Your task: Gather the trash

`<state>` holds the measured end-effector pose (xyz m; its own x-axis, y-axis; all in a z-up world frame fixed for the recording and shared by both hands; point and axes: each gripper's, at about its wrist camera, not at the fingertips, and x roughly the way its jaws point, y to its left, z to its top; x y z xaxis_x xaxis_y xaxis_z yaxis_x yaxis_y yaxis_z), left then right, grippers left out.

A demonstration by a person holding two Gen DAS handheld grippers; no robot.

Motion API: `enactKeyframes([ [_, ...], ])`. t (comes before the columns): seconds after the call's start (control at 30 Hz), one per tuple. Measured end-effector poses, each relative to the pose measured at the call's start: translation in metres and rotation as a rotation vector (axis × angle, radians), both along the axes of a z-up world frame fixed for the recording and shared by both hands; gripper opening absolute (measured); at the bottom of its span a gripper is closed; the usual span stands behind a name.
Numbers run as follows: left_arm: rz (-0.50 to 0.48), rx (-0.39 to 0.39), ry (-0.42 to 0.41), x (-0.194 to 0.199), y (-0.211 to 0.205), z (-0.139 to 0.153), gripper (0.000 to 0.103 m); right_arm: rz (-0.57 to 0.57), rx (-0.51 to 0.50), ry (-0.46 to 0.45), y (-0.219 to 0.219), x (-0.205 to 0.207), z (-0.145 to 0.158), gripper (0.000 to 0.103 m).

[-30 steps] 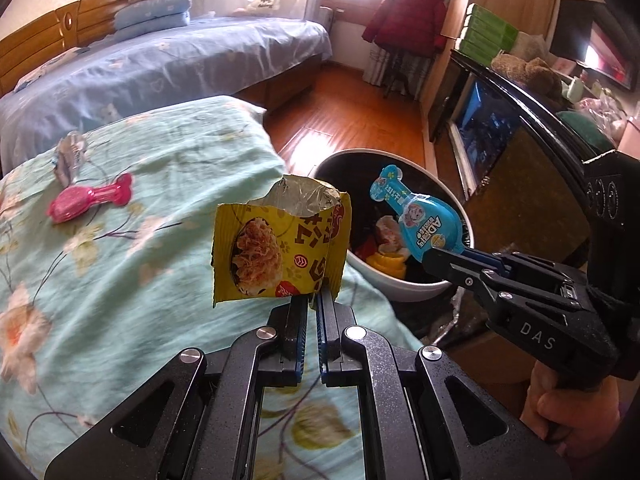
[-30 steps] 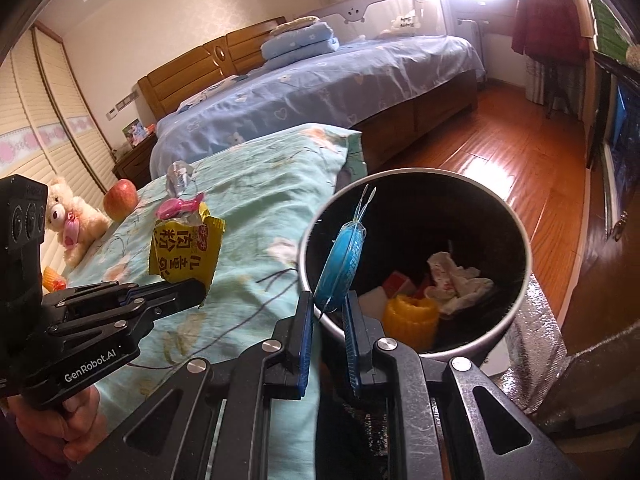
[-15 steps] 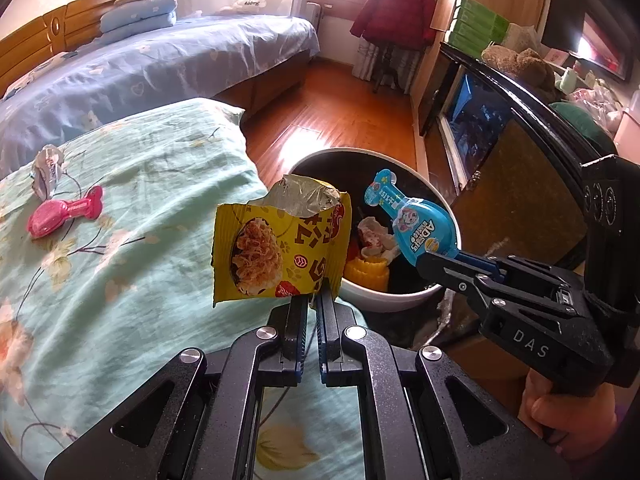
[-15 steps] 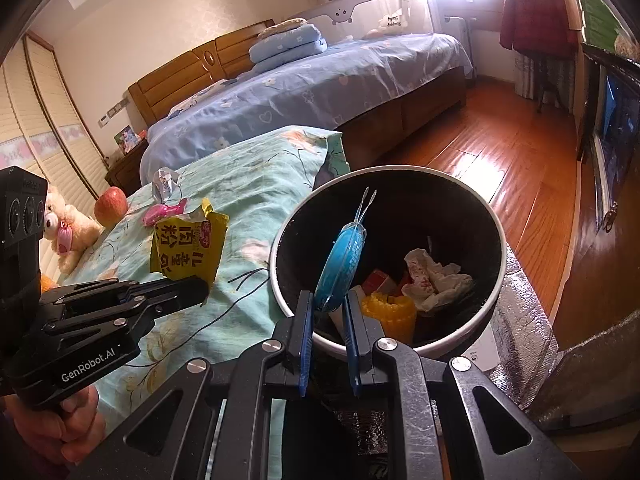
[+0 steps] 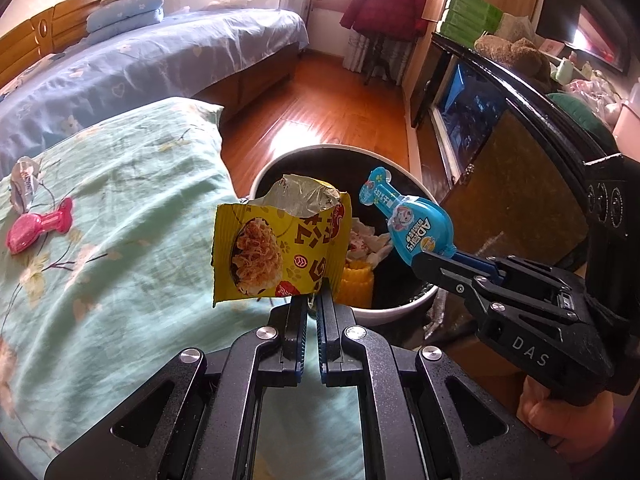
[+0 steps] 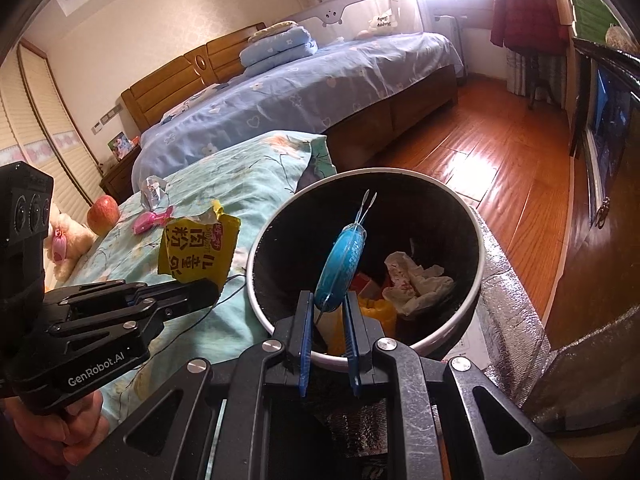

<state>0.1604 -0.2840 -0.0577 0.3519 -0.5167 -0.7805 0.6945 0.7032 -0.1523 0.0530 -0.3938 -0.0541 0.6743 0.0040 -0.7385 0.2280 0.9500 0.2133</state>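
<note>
My left gripper (image 5: pixel 312 300) is clenched on the bottom edge of a torn yellow snack packet (image 5: pixel 280 252), which stands upright above my fingers with its ripped silver mouth at the top; from the right wrist view the same packet (image 6: pixel 198 252) hangs over the pale green floral bedspread (image 6: pixel 224 184), just beside the near-left rim of the bin; my right gripper (image 6: pixel 326 308) is pinching a blue blister-type wrapper (image 6: pixel 342 262) by its lower end, the jaws closed narrowly on it, its thin tab pointing up and away from me; seen from the left wrist, that blue wrapper (image 5: pixel 408 220) shows a cartoon label and sits over the mouth of the bin; the bin (image 6: pixel 478 240) is round, white outside and dark inside, standing on the wooden floor against the corner of the bedspread; inside it lie a crumpled white tissue (image 6: pixel 416 280), something yellow and ribbed (image 5: pixel 356 284) and a red scrap; out on the bedspread, well apart from both claws, rest a pink wrapper (image 5: pixel 36 228) and a crinkled clear one (image 5: pixel 24 184); further back there is an apple (image 6: pixel 103 214) and a soft toy (image 6: pixel 66 240); beyond stands a bed with a blue cover (image 6: pixel 304 92); a hand (image 6: pixel 76 436) grips the left handle.
</note>
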Motion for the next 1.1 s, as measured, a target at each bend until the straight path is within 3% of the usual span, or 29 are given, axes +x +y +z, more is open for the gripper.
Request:
enactKeyframes([
  [1.1,-0.037,0.029,0.048,0.020,-0.043,-0.008,0.004,-0.020,0.012,0.010,-0.030,0.012,-0.004,0.014],
])
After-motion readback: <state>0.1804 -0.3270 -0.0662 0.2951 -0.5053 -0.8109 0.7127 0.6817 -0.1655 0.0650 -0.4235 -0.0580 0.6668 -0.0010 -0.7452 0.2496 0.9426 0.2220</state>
